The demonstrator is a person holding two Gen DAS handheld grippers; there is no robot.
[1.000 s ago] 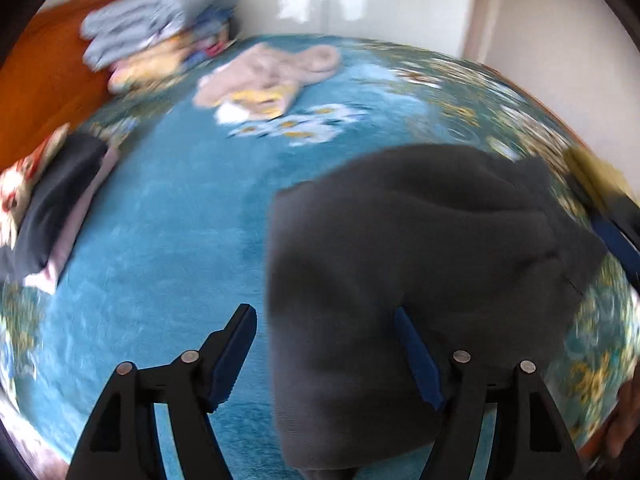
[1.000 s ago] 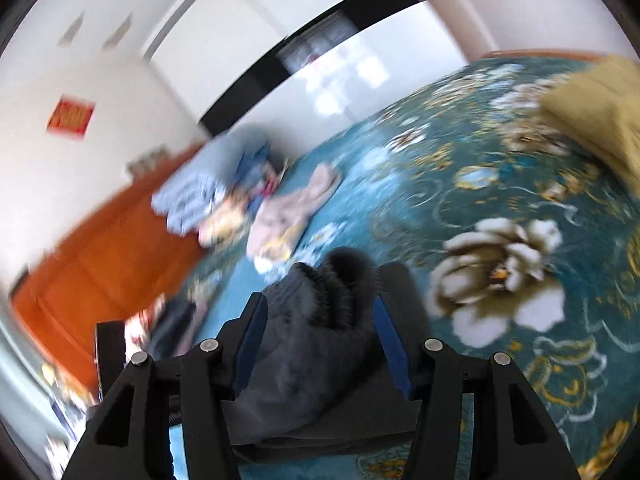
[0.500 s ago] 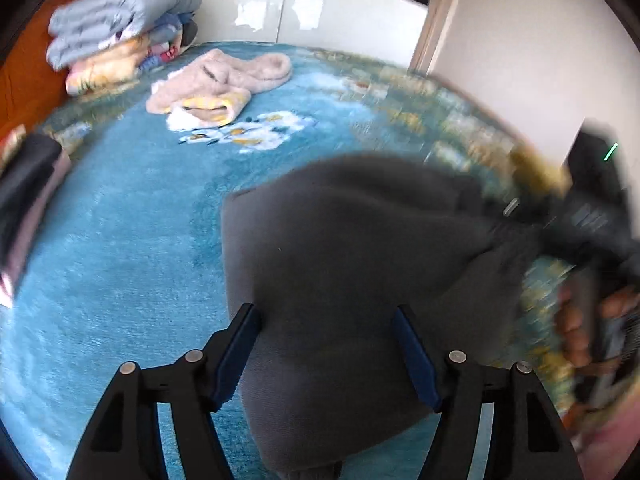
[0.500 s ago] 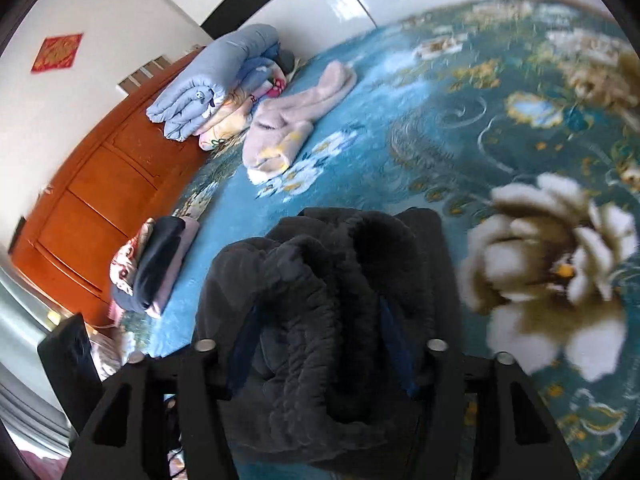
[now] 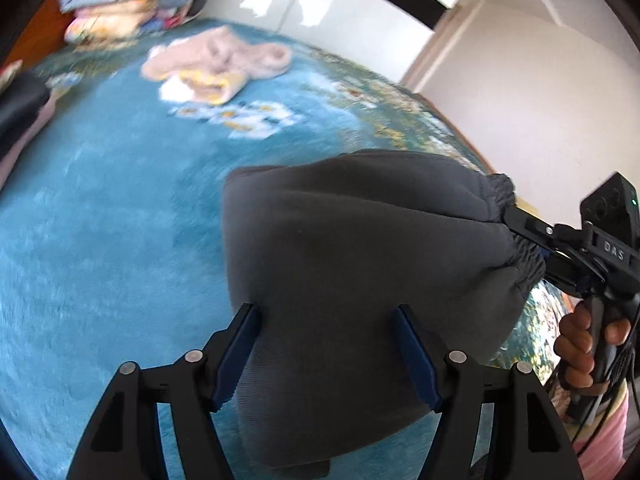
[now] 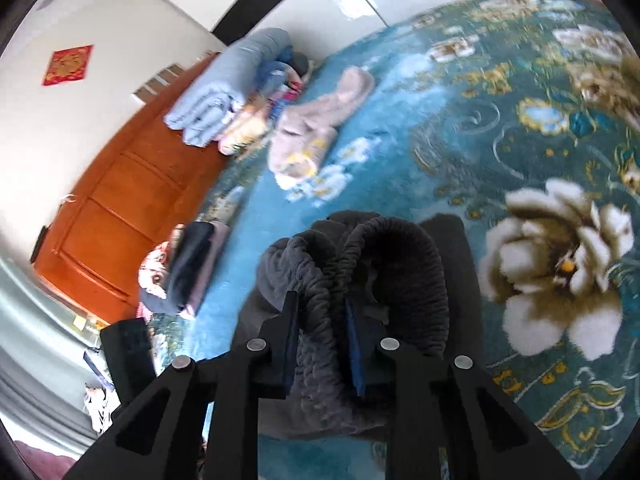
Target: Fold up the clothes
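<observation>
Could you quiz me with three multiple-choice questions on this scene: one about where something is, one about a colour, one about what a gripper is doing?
1. Where does the pink garment lie?
A. on the blue bedspread
B. on the floor
C. in a gripper

2. What colour is the garment being folded?
A. yellow
B. dark grey
C. red

3. What is the right gripper doing?
A. hanging open above the bed
B. clamping the garment's elastic band
C. holding a pillow

Key: 1 A, it rests on the spread beyond the grey garment; 2 B, both views show dark grey cloth; 3 B, ribbed band pinched between its narrowed fingers.
</observation>
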